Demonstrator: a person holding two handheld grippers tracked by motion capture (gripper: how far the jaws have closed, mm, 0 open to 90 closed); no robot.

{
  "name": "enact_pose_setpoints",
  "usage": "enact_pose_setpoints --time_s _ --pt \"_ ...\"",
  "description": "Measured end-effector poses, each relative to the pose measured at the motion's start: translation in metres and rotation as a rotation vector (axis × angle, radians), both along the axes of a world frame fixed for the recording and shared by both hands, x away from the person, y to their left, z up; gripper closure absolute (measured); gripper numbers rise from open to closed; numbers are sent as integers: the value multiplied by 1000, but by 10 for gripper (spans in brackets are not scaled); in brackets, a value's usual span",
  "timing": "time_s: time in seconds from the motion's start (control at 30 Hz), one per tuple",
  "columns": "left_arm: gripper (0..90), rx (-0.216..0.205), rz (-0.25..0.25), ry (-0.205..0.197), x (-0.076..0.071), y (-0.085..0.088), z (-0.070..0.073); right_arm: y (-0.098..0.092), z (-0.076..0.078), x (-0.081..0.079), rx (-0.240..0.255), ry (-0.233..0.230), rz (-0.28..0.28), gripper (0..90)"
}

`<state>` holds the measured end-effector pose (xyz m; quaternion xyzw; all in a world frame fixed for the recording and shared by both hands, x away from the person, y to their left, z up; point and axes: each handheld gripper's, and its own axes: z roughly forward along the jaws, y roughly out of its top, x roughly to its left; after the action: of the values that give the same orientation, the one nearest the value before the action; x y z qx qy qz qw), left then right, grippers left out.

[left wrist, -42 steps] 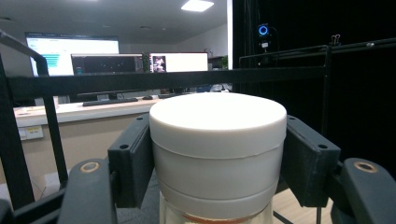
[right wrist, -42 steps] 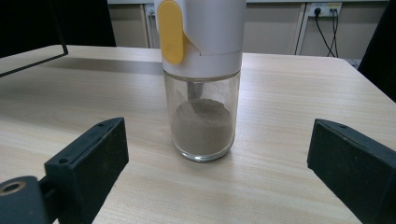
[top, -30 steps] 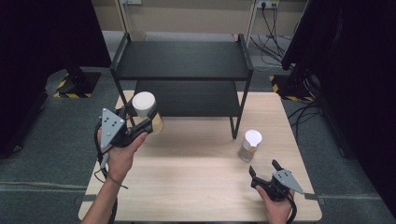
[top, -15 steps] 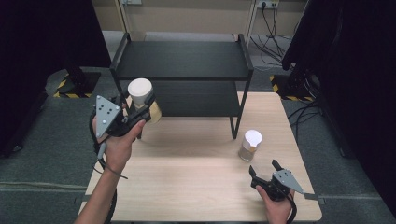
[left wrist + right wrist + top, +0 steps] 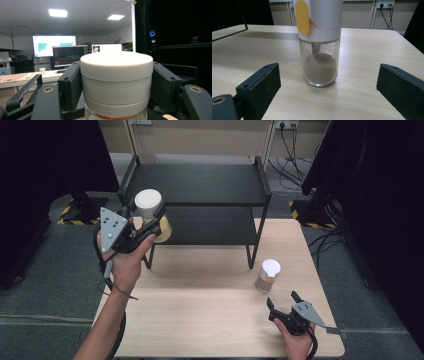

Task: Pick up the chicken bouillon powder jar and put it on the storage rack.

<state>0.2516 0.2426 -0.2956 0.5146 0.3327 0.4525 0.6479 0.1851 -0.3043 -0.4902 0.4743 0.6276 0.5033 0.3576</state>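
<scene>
My left gripper [image 5: 150, 220] is shut on a white-lidded jar [image 5: 149, 205], held in the air at the left front corner of the black shelf [image 5: 197, 185]. In the left gripper view both pads clamp the jar's white lid [image 5: 117, 80]. A second glass jar [image 5: 267, 275] with a white and yellow cap stands on the table at the right; it holds brown powder [image 5: 320, 67]. My right gripper [image 5: 283, 301] lies low near the table's front right, open, with that jar a little beyond its jaws.
The two-tier black shelf stands at the back of the wooden table [image 5: 200, 320]. Its right front leg [image 5: 251, 252] stands just left of the powder jar. Dark curtains and cables border the floor around the table.
My left gripper has lifted the white-lidded jar upward and slightly back, from table height to about the level of the shelf's top. The right gripper has stayed put.
</scene>
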Motion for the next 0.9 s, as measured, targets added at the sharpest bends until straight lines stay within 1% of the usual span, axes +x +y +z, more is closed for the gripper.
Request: enact_pose_setpoints --time_s 0.07,0.23,0.63,0.83,0.9 --pt "340 1 3 -2 2 -1 4 0 0 0 -1 0 0 56" --pt "341 -13 16 -13 4 -2 13 0 0 0 1 2 -1 56" --pt "340 -6 36 -27 11 -3 32 0 0 0 1 1 -1 57" --pt "340 -5 53 -20 19 -4 42 0 0 0 2 0 -2 57" --pt "340 -7 56 -20 21 -5 42 0 0 0 2 0 -2 57"
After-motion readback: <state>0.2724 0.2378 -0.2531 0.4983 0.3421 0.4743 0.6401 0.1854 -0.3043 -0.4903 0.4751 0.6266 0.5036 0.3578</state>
